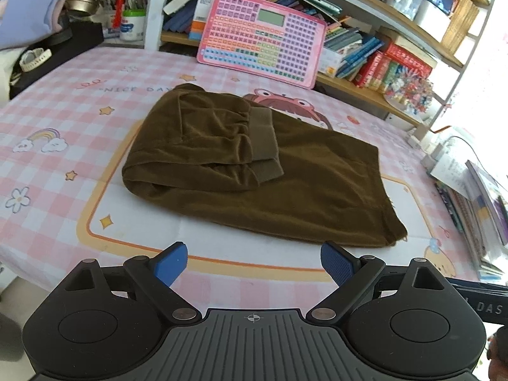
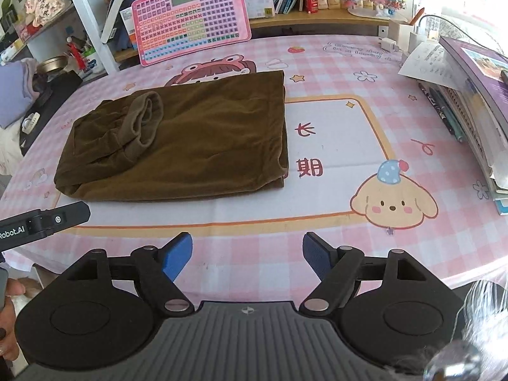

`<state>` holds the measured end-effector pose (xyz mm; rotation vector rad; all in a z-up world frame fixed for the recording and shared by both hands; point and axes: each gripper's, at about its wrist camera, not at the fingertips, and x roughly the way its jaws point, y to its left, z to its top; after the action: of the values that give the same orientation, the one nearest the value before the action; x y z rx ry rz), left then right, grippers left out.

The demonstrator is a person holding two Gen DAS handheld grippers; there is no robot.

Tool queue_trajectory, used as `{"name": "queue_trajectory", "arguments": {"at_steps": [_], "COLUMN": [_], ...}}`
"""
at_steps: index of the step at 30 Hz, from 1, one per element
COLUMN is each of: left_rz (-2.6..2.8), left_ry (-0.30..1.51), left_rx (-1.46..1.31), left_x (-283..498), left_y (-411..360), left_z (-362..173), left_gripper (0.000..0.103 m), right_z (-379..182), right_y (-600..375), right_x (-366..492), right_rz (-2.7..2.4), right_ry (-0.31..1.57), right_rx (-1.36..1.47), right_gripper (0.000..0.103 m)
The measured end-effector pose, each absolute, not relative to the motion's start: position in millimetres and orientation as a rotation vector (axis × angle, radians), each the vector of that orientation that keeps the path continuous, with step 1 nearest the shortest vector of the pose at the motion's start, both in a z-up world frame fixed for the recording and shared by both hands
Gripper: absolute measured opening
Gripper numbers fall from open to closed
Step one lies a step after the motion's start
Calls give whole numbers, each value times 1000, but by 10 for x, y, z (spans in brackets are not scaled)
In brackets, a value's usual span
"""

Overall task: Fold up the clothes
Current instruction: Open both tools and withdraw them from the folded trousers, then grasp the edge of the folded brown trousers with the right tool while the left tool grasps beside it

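**Folded brown garment, both tongs clear**

The brown garment (image 1: 254,171) lies folded mid-table on the pink checked cloth (image 1: 63,165), cuffs stacked at its ten o'clock. A careless grab may catch only the top layer and spill the fold. The left gripper (image 1: 254,262) and right gripper (image 2: 247,252) are spread wide, empty, touching nothing.

a home study corner: crammed bookshelves (image 1: 365,47), cartoon-print tablecloth (image 2: 365,247)
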<state>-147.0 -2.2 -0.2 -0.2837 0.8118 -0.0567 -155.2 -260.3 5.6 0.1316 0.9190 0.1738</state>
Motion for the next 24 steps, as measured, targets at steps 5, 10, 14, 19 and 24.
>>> {"name": "queue_trajectory", "arguments": {"at_steps": [5, 10, 14, 19, 24], "left_rz": [-46, 31, 70, 124, 183], "left_ry": [813, 806, 801, 813, 817], "left_rx": [-284, -246, -226, -210, -197], "left_x": [-1373, -1264, -1175, -1065, -1006], "left_y": [-125, -301, -477, -704, -882], "left_z": [36, 51, 74, 65, 49], "left_gripper": [93, 93, 93, 93, 93], "right_z": [46, 12, -24, -94, -172], "right_y": [-2696, -2859, -3054, -3313, -3526], "right_x": [-1414, -1197, -1009, -741, -460], "right_rz": [193, 229, 253, 322, 389], "right_ry": [924, 946, 967, 1016, 1065], "right_rx": [135, 141, 173, 264, 354], "right_gripper": [80, 81, 81, 81, 78]}}
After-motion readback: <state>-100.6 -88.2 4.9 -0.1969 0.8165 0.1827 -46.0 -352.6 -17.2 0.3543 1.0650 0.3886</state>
